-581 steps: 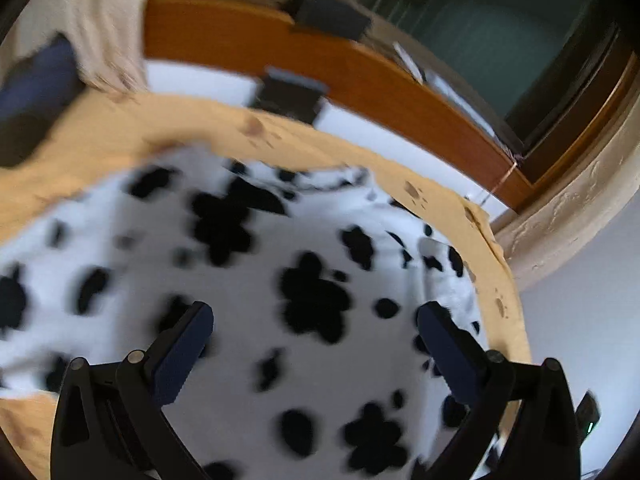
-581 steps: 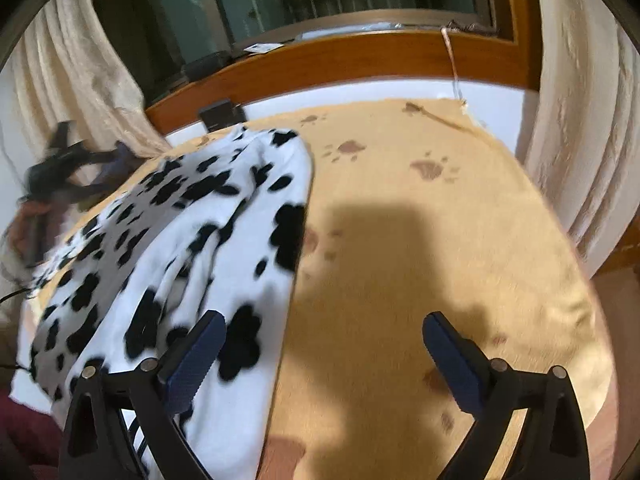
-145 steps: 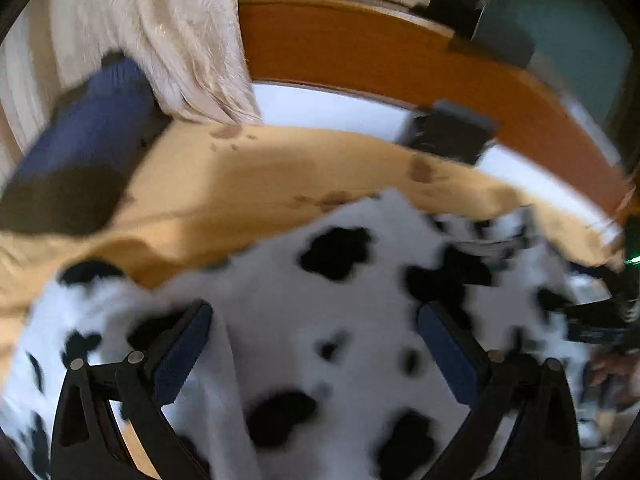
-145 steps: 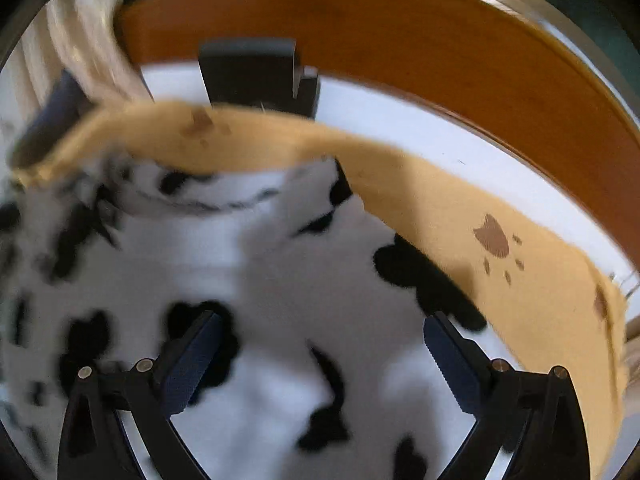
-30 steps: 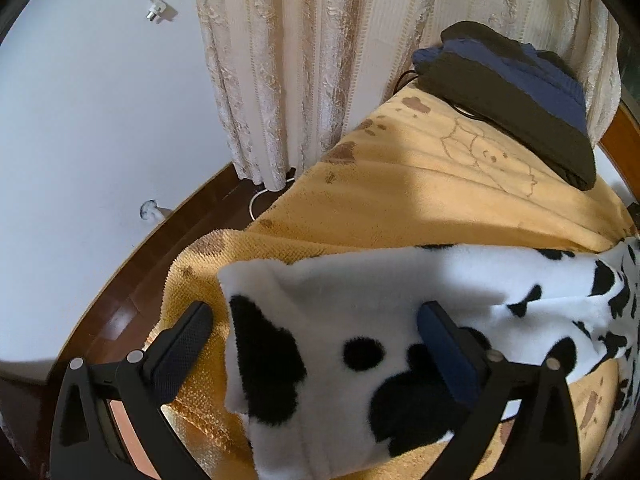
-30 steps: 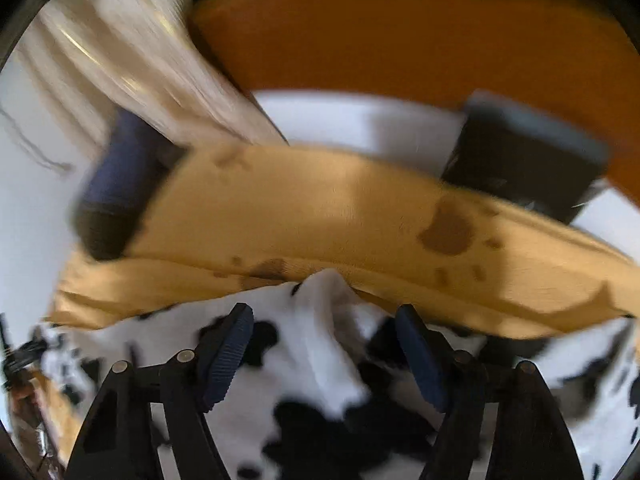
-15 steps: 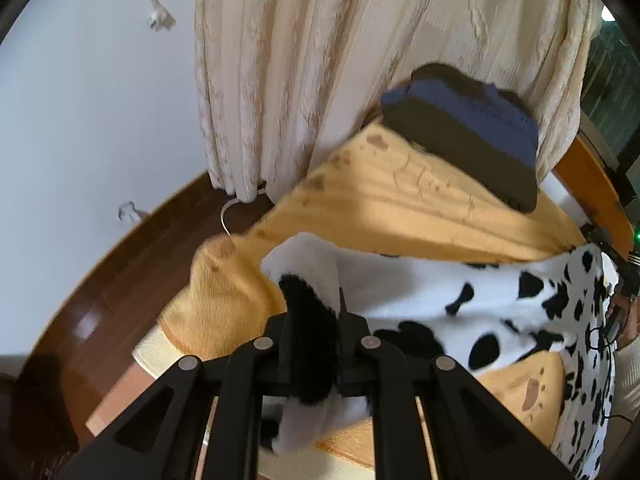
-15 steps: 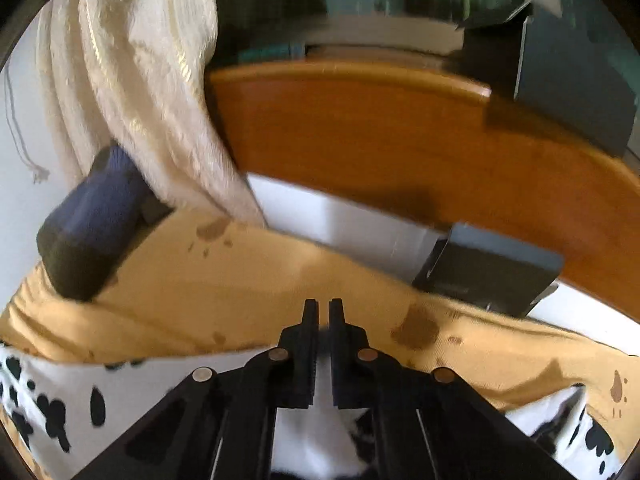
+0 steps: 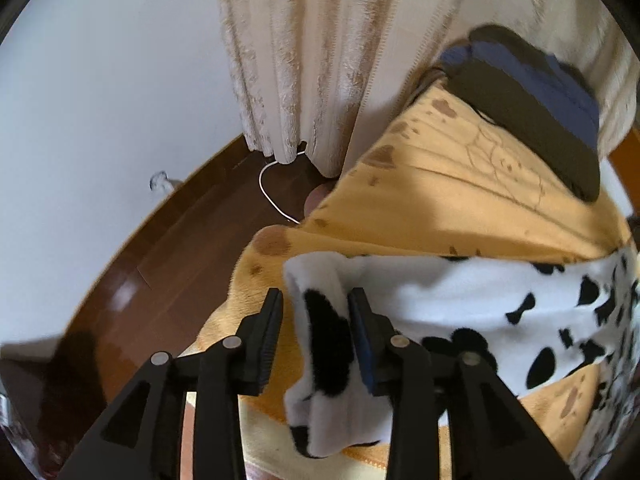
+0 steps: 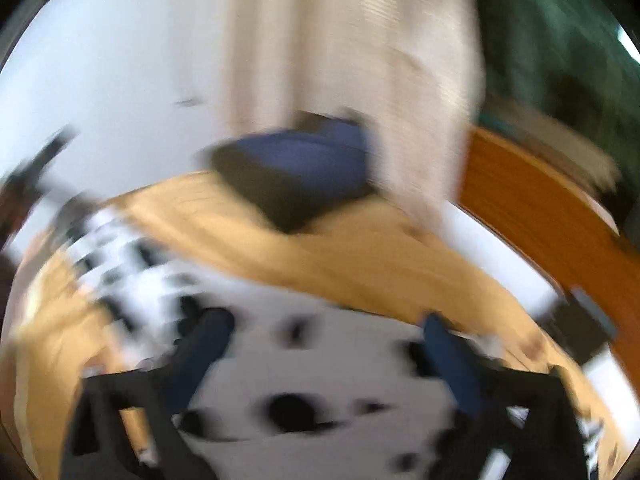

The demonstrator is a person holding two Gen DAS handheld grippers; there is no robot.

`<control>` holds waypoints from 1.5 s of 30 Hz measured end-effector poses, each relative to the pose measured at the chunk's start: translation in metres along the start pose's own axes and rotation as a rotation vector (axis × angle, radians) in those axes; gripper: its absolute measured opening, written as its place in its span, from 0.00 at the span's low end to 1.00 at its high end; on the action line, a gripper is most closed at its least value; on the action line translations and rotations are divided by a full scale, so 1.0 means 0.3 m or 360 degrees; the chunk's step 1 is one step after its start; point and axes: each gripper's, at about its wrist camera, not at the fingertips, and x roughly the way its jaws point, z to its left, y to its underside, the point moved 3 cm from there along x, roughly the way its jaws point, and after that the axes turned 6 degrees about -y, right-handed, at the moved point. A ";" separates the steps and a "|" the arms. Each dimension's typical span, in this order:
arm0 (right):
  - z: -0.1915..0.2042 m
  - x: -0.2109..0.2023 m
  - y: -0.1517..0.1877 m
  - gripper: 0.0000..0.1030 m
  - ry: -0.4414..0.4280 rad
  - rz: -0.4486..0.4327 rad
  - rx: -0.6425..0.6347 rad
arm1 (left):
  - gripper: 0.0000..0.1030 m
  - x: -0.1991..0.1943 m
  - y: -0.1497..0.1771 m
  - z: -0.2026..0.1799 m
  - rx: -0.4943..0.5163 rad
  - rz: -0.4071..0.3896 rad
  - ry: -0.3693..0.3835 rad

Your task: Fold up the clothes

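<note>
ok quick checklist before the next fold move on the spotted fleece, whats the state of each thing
1. Left gripper free of the spotted fleece: not ok, its fingers are opening but the corner sits between them, against the right-hand one.
2. Right gripper free: ok, fingers wide apart above the fleece.
3. Fleece lying on the yellow blanket: ok, though the corner hangs over the near edge.
4. Fold edges lined up: cannot tell, right wrist view is blurred.
5. Dark folded garment out of the way: ok, it lies at the far end.
</note>
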 end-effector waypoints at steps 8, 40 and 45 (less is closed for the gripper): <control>0.469 0.130 0.026 0.92 -0.0131 0.0092 -0.0747 | 0.47 0.020 0.028 0.040 -0.0137 0.0023 0.0210; 0.493 0.214 -0.010 0.19 -0.0490 0.0259 -0.0395 | 0.05 -0.197 0.270 0.119 -0.0292 -0.0099 0.0611; 0.503 0.302 0.041 0.21 -0.0657 0.0416 -0.0298 | 0.09 -0.087 0.319 0.108 -0.0213 0.0064 0.0444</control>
